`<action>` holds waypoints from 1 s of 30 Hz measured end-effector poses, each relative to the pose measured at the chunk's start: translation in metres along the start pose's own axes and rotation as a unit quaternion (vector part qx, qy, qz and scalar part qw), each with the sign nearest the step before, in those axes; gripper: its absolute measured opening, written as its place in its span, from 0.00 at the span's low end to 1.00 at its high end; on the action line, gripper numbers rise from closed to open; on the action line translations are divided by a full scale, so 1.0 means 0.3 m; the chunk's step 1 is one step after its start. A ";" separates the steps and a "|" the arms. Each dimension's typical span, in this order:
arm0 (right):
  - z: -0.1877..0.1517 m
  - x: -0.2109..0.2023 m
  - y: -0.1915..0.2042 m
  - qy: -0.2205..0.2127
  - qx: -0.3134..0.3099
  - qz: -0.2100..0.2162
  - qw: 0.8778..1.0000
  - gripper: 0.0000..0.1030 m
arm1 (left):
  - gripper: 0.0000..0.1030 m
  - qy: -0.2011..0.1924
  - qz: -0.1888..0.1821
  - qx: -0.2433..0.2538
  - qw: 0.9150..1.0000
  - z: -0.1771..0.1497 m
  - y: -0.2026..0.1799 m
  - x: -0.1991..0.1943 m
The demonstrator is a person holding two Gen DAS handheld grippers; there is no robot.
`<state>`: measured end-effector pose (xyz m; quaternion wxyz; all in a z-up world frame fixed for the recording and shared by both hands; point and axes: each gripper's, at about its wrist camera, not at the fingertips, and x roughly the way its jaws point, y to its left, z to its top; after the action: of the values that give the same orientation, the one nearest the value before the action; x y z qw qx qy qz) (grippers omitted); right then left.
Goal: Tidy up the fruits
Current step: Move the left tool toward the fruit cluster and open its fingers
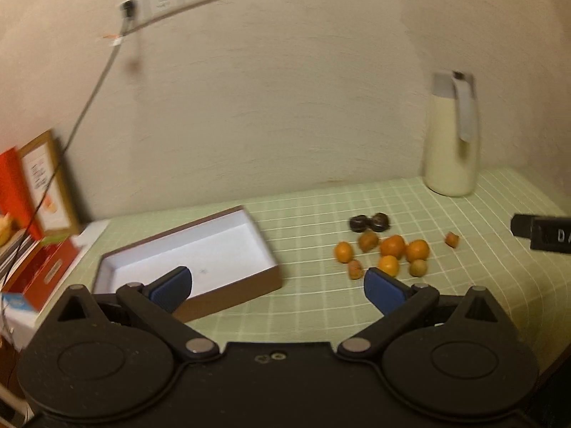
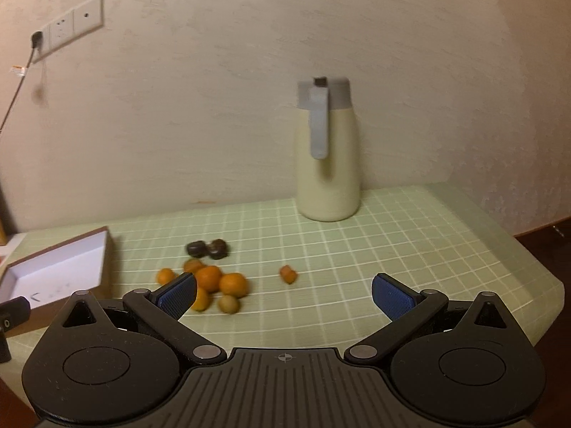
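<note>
Ahead of both grippers, on the green checked tablecloth [image 2: 357, 249], lies the fruit you are to sort: a loose cluster of small oranges [image 2: 210, 278], two dark fruits [image 2: 207, 248] at its far edge, a pale green one [image 2: 228, 304] at its near edge, and a single orange piece [image 2: 288, 274] set apart to the right.

Your right gripper [image 2: 283, 297] hangs with its jaws spread wide and nothing between them. From these jaws the cluster sits ahead and to the left, partly hidden behind the left fingertip, while the stray piece lies almost straight ahead, just beyond the gap.

Your left gripper [image 1: 278, 285] is likewise wide apart and empty. From its jaws the oranges [image 1: 389, 249] lie ahead and to the right, close beyond the right fingertip; the open brown box [image 1: 246, 285] with its white floor lies ahead and to the left, its long axis running diagonally away to the right, and its near wall just behind the left fingertip.

By this layout the right gripper looks the better placed for the lone piece, a straight reach forward, with the box well off to its left. A cream jug [image 2: 328, 164] stands against the wall, well beyond the fruit.
</note>
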<state>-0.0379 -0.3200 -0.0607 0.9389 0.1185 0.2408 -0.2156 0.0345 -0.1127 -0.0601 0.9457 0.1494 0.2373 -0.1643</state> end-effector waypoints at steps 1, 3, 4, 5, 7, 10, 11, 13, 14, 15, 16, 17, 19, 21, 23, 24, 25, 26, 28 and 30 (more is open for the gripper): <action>-0.003 0.012 -0.012 0.001 0.002 -0.001 1.000 1.00 | 0.94 0.000 -0.007 0.007 1.000 -0.003 -0.019 0.019; -0.008 0.038 -0.029 0.005 0.009 0.002 1.000 1.00 | 0.94 0.002 -0.018 0.017 1.000 -0.010 -0.045 0.055; -0.009 0.052 -0.037 0.007 0.013 0.003 1.000 1.00 | 0.94 0.004 -0.022 0.021 1.000 -0.014 -0.057 0.075; -0.010 0.065 -0.042 0.009 0.016 0.004 1.000 1.00 | 0.93 0.005 -0.027 0.023 0.999 -0.018 -0.068 0.095; -0.012 0.094 -0.051 0.012 0.021 0.011 1.000 1.00 | 0.90 0.006 -0.036 0.025 0.999 -0.023 -0.085 0.127; -0.011 0.143 -0.049 0.014 0.015 0.021 1.000 1.00 | 0.83 0.011 -0.047 0.030 0.998 -0.027 -0.109 0.187; -0.011 0.161 -0.047 0.014 0.012 0.026 1.000 1.00 | 0.81 0.013 -0.050 0.031 0.998 -0.028 -0.117 0.209; -0.007 0.202 -0.046 0.016 0.009 0.031 0.999 1.00 | 0.74 0.021 -0.055 0.029 0.998 -0.028 -0.128 0.259; -0.005 0.225 -0.046 0.017 0.007 0.033 0.999 1.00 | 0.73 0.026 -0.059 0.026 0.998 -0.028 -0.132 0.283; -0.001 0.250 -0.047 0.019 0.007 0.036 0.999 1.00 | 0.72 0.029 -0.062 0.022 0.997 -0.027 -0.135 0.308; 0.002 0.271 -0.049 0.020 0.008 0.037 0.999 1.00 | 0.70 0.032 -0.064 0.018 0.997 -0.027 -0.137 0.328; 0.005 0.293 -0.054 0.020 0.009 0.038 0.999 1.00 | 0.70 0.034 -0.065 0.015 0.997 -0.026 -0.140 0.348; 0.011 0.338 -0.062 0.024 0.007 0.037 0.999 1.00 | 0.63 0.038 -0.069 0.010 0.997 -0.027 -0.145 0.392; 0.013 0.381 -0.066 0.026 0.001 0.034 0.999 1.00 | 0.59 0.043 -0.073 0.004 0.996 -0.029 -0.151 0.434; 0.013 0.426 -0.069 0.032 -0.007 0.034 0.999 1.00 | 0.55 0.049 -0.073 -0.002 0.996 -0.032 -0.155 0.474; 0.012 0.446 -0.072 0.033 -0.007 0.035 0.999 1.00 | 0.53 0.054 -0.075 -0.004 0.996 -0.034 -0.157 0.495; 0.010 0.466 -0.075 0.036 -0.008 0.033 0.999 1.00 | 0.52 0.058 -0.076 -0.007 0.995 -0.036 -0.159 0.514; 0.010 0.485 -0.077 0.040 -0.009 0.034 0.999 1.00 | 0.52 0.061 -0.074 -0.010 0.995 -0.038 -0.161 0.531; 0.004 0.516 -0.080 0.044 -0.012 0.030 0.998 1.00 | 0.50 0.066 -0.074 -0.011 0.995 -0.043 -0.169 0.560; -0.001 0.540 -0.086 0.050 -0.011 0.029 0.998 1.00 | 0.49 0.067 -0.074 -0.008 0.995 -0.048 -0.177 0.578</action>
<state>0.0782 -0.3989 -0.1455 0.9329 0.1252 0.2861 -0.1794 0.1530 -0.1970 -0.1696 0.9140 0.1351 0.3121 -0.2212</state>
